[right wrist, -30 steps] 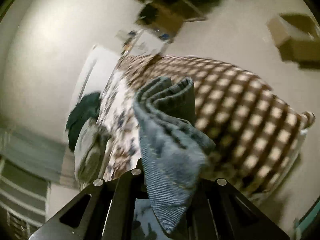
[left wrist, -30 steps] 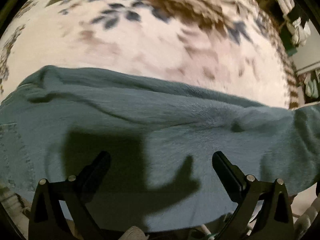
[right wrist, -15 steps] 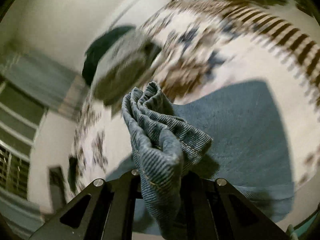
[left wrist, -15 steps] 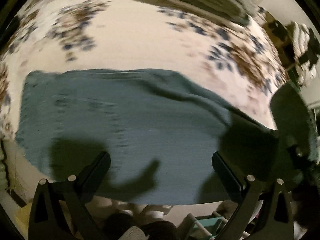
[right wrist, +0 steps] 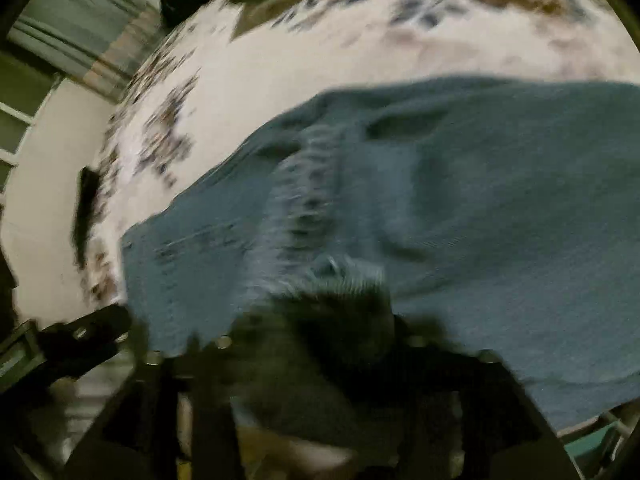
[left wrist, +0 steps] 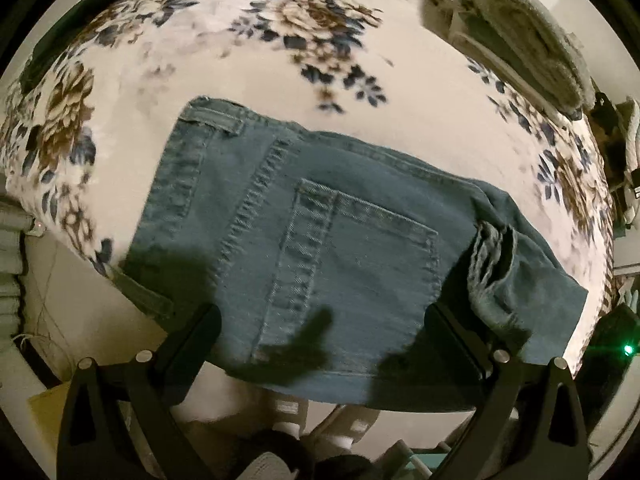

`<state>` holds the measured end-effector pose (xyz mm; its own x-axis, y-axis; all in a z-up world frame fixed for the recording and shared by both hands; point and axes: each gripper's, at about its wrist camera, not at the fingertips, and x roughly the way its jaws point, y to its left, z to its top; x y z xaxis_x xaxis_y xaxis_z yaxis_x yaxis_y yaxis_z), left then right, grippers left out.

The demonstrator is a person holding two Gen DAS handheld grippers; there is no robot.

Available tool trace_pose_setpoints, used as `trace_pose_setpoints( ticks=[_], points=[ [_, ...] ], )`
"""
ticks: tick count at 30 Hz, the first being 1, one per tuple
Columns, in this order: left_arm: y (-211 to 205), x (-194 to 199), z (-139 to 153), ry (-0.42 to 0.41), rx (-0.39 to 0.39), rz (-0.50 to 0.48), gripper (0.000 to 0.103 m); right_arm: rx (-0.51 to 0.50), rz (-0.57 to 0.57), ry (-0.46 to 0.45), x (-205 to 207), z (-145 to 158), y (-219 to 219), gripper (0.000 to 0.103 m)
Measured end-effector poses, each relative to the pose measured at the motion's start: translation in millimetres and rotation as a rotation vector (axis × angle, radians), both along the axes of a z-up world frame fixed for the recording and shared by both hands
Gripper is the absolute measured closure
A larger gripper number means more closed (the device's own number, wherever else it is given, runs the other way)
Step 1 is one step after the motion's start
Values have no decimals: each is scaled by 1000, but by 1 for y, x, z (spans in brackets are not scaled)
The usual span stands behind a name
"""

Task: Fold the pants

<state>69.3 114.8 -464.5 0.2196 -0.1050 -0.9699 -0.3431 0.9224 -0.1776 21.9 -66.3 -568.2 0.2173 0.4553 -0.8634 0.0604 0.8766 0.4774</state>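
Observation:
Blue denim pants (left wrist: 320,240) lie folded on a floral bedspread (left wrist: 248,64), back pocket up, waistband to the left. The leg cuffs (left wrist: 492,264) lie bunched on top at the right. My left gripper (left wrist: 320,320) is open and empty, hovering over the pants' near edge. In the blurred right wrist view the pants (right wrist: 460,208) spread across the bed. My right gripper (right wrist: 316,320) is shut on a bunch of denim (right wrist: 336,280), low over the pants.
A grey folded blanket or cushion (left wrist: 524,36) lies at the bed's far right. A dark garment (left wrist: 72,36) sits at the far left edge. The bed's near edge runs just under the pants, with floor clutter (left wrist: 288,412) below.
My right gripper swung down from high in the air and brought the held cuffs over onto the pants. The left wrist view pulled back, now showing waistband and pocket.

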Motion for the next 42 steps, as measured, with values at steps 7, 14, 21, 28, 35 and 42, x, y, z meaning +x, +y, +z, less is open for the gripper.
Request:
trace_pose_setpoints(
  ticks=[7,14,21,28,35,42],
  points=[
    [-46,27,-5,-32,-52,-115,0,154,-68,58,-29,25,-54,35],
    [-112,76,-39,-31,10,-226,6,-52,-207,94,-49,35,-137,34],
    [-135,72,-34,-124,69,-327,88,-204,-329,163,-38,36,-182,34],
    [-112,59,-18,-135,31,-307,88,-179,-388,195,-36,35,-189,34],
    [-80,67,-35,-31,-4,-208,88,-173,-331,208,-18,31,-172,34],
    [-125,26,-11,-39,35,-290,63,-264,-158,269,-9,10,-130,35]
  ],
)
